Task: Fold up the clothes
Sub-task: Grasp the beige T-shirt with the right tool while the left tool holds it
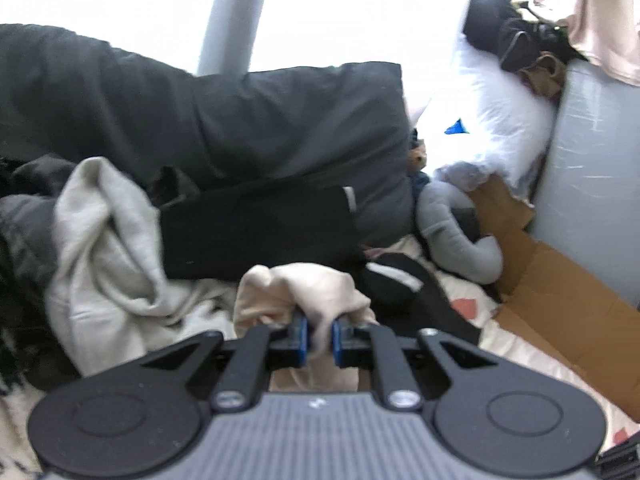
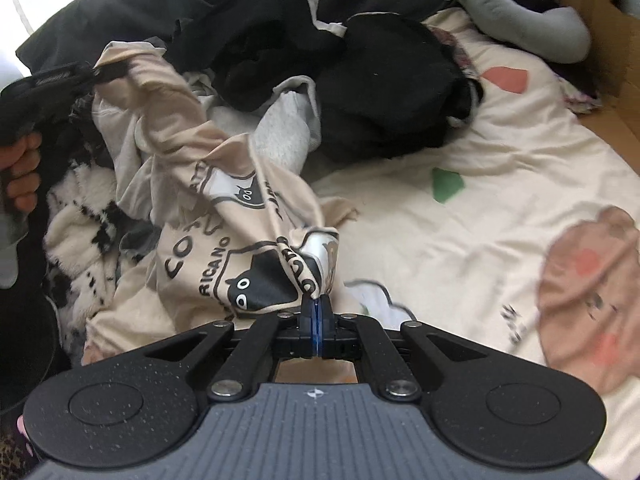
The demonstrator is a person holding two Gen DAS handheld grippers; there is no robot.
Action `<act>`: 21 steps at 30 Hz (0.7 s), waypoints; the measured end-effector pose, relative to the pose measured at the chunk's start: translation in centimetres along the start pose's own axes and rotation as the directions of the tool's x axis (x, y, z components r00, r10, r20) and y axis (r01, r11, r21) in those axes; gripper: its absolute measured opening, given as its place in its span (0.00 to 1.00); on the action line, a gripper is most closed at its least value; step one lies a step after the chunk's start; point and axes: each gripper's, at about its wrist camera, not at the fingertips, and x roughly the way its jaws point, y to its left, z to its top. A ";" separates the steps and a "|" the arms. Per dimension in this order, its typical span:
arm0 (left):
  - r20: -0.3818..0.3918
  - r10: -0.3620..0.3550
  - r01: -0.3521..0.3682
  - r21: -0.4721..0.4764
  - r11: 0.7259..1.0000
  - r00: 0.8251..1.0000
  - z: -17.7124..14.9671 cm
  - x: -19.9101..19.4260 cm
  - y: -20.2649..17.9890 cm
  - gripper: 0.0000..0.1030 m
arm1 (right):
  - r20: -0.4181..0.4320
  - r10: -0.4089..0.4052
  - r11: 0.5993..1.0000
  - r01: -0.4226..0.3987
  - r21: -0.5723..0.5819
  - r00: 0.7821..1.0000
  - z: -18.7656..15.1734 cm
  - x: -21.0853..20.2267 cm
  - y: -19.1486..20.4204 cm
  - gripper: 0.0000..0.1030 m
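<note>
A beige printed T-shirt (image 2: 208, 216) with black lettering and owl badges hangs stretched between both grippers above the bed. My right gripper (image 2: 317, 312) is shut on one edge of it, the blue pads pressed together on the cloth. At the far left of the right wrist view my left gripper (image 2: 94, 72), held by a hand, pinches the other end. In the left wrist view the left gripper (image 1: 320, 334) is shut on a bunched fold of the beige T-shirt (image 1: 304, 288).
Black clothes (image 2: 380, 80) and a grey sweatshirt (image 1: 104, 240) lie piled on the patterned cream bedsheet (image 2: 480, 200). A dark pillow (image 1: 280, 128), a white pillow (image 1: 500, 120), a grey plush toy (image 1: 456, 224) and cardboard (image 1: 560, 288) line the far side.
</note>
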 end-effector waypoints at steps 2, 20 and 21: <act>-0.002 -0.027 0.027 0.003 1.000 1.000 0.1 0.1 -1.0 0.12 | -0.002 -0.007 1.000 0.007 0.006 1.000 -1.0 -1.6 -0.1 0.00; -0.138 -0.362 0.373 0.067 0.925 0.922 -2.6 2.4 -16.1 0.12 | -0.020 -0.058 0.987 0.061 0.150 0.998 -12.5 -13.7 -1.2 0.00; -0.148 -0.383 0.395 0.064 0.916 0.912 -2.8 2.4 -17.1 0.12 | -0.018 -0.059 0.985 0.061 0.162 0.998 -13.1 -14.2 -1.2 0.00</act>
